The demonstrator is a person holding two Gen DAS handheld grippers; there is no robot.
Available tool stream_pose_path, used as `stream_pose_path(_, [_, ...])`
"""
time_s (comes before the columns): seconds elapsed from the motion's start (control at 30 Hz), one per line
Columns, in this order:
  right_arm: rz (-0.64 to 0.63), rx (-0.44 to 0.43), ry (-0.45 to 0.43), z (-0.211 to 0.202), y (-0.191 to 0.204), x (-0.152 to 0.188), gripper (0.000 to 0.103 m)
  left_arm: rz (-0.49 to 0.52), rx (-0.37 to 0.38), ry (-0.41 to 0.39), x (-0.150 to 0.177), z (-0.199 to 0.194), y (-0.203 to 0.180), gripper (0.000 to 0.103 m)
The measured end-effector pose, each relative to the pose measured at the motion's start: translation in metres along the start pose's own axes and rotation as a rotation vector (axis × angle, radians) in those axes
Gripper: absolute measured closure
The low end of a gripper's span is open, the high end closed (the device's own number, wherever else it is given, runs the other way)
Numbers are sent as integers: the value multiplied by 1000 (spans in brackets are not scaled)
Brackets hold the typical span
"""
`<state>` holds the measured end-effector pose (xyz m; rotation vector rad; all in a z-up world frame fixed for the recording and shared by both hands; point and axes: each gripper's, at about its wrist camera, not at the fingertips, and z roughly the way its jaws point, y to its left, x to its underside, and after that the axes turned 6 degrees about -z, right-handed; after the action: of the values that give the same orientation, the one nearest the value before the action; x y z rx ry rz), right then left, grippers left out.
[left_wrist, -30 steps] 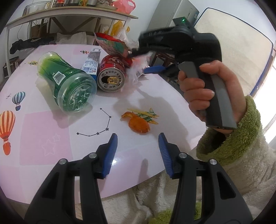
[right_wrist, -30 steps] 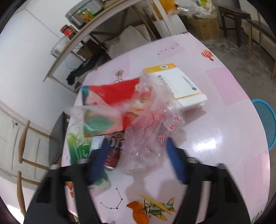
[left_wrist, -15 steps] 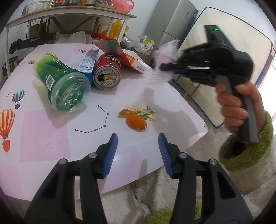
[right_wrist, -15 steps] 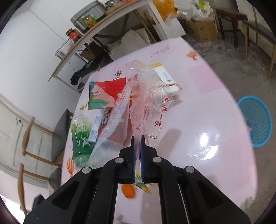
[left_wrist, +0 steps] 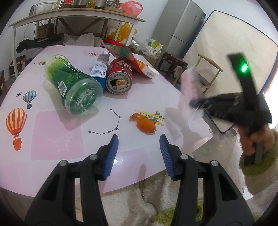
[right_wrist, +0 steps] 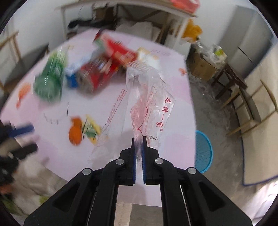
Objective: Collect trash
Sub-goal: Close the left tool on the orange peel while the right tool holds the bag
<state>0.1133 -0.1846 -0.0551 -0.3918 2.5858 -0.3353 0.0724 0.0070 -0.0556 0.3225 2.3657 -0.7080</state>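
My right gripper (right_wrist: 138, 144) is shut on a clear plastic bag with red print (right_wrist: 149, 104), which hangs over the right edge of the pink table (right_wrist: 156, 191). From the left wrist view the same bag (left_wrist: 188, 87) is a blur off the table's right side. My left gripper (left_wrist: 139, 149) stands open above the near table edge with nothing between its fingers. Just beyond it lies an orange peel (left_wrist: 146, 124). Farther back lie a green plastic bottle (left_wrist: 74, 87), a red can (left_wrist: 119, 76), a blue-and-white box (left_wrist: 100, 67) and a red snack packet (left_wrist: 119, 50).
A blue basket (right_wrist: 204, 153) stands on the floor right of the table. Wooden chairs (right_wrist: 255, 111), a dark stool (right_wrist: 229, 76) and a cardboard box (right_wrist: 203, 67) crowd the floor beyond. A shelf table (left_wrist: 69, 15) stands behind, a grey fridge (left_wrist: 179, 27) at the back right.
My right gripper closed on the plastic bag, lifted it off the trash pile and carried it rightward past the table edge while rolling. The left gripper stayed put.
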Motion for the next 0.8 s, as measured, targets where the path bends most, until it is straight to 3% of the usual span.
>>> stream_pose_path(0.1, [-50, 24, 19, 13, 13, 4, 84, 8, -4, 5, 0, 1, -4, 56])
stream_pose_path(0.27, [-26, -48, -24, 5, 6, 12, 45, 16, -5, 25, -3, 9, -10, 56])
stream_pose_path(0.33, [-2, -116, -61, -5, -1, 16, 38, 22, -5, 33, -4, 13, -12, 56])
stream_pose_path(0.43, [65, -258, -113, -17, -24, 25, 36, 15, -2, 50, -6, 21, -12, 56])
stream_pose_path(0.57, [252, -444, -165, -18, -63, 34, 31, 2, 7, 61, -11, 29, -11, 56])
stream_pose_path(0.7, [372, -424, -112, 9, -84, 33, 31, -1, -10, 81, -18, 42, -12, 56])
stream_pose_path(0.8, [395, -444, -75, 36, -84, 26, 31, -10, -7, 96, -23, 52, -13, 56])
